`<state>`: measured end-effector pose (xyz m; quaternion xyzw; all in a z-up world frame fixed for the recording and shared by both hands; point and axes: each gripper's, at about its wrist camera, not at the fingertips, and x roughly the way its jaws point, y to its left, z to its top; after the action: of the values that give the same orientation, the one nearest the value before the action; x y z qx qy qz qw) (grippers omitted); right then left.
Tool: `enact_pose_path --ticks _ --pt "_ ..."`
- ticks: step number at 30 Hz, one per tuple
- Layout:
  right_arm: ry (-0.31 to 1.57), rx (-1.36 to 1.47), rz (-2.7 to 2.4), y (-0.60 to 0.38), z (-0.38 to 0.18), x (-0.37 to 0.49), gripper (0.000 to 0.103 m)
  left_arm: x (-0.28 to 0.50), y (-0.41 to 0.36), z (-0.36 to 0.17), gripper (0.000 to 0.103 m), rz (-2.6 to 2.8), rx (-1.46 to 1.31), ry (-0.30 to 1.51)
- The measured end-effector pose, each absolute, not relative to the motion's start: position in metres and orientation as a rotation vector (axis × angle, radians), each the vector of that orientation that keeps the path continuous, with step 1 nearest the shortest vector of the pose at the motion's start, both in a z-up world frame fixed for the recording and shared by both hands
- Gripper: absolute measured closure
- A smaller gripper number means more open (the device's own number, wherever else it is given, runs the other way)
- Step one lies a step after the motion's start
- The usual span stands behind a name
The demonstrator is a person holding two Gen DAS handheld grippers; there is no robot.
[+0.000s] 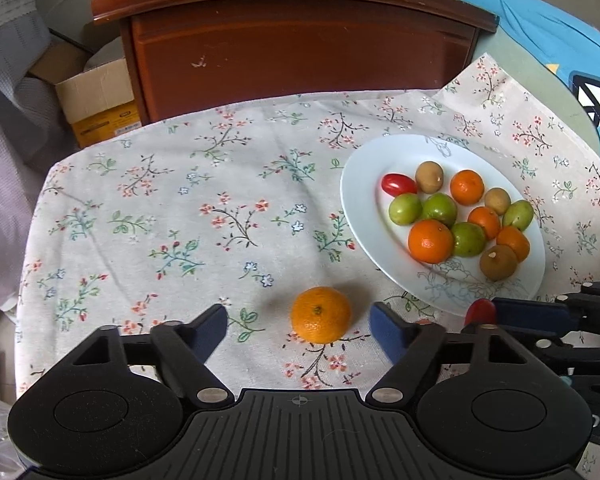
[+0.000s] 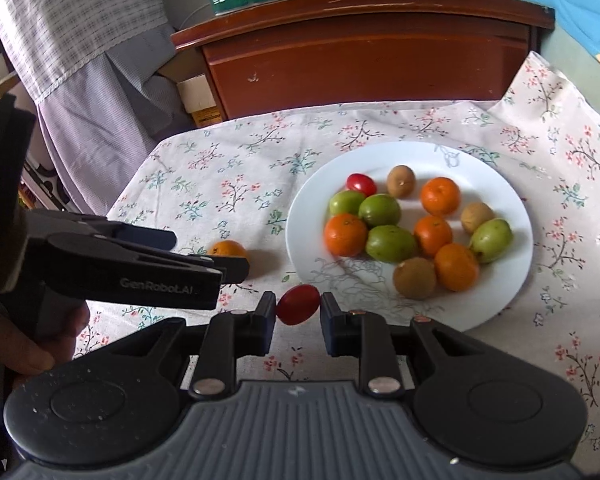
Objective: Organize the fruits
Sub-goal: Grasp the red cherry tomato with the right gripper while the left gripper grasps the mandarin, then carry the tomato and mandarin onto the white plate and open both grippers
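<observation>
We have our left tongs (image 1: 300, 330) released, their blue pads (image 1: 384, 330) standing on either side of a loose orange (image 1: 321, 314) that lies on the flowered cloth (image 1: 180, 216) covering the desk; neither pad touches the fruit. No earlier view tells us more of those jaws. Our right tongs (image 2: 298, 312) are clenched on a small red tomato (image 2: 298, 304), grasping it by both sides just in front of the near rim of the white plate (image 2: 512, 200). In the left wrist view the same tomato shows as a red spot at the tip of the right tongs (image 1: 482, 314), just beside the plate's near edge. On the plate we see four more oranges (image 2: 440, 196), four green fruits (image 2: 380, 210), four brownish round fruits (image 2: 415, 278) and another red tomato (image 2: 362, 184), lying close together, many touching. In the right wrist view the left tongs (image 2: 220, 258) reach in from the left, with a hand (image 2: 40, 344) around their grip, and the loose orange sits just behind their tips, apart from the plate. Beyond the desk stands a brown wooden cabinet (image 1: 300, 52), with a cardboard box (image 1: 96, 96) to its left and a blue cloth (image 1: 560, 28) at the right.
</observation>
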<state>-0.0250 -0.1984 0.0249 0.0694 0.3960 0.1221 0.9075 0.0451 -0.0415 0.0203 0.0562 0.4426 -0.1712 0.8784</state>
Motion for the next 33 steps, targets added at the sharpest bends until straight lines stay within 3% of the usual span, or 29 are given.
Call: enact_pose_path --ticks 10,33 --pt "0.827 0.203 0.230 -0.210 0.024 -0.024 0.079 0.044 -0.052 0.010 0.071 -0.390 0.146 0.918" --pt "0.697 0.309 0.178 -0.246 0.062 -0.011 0.079 0.042 -0.075 0.066 0.071 -0.511 0.047 0.730"
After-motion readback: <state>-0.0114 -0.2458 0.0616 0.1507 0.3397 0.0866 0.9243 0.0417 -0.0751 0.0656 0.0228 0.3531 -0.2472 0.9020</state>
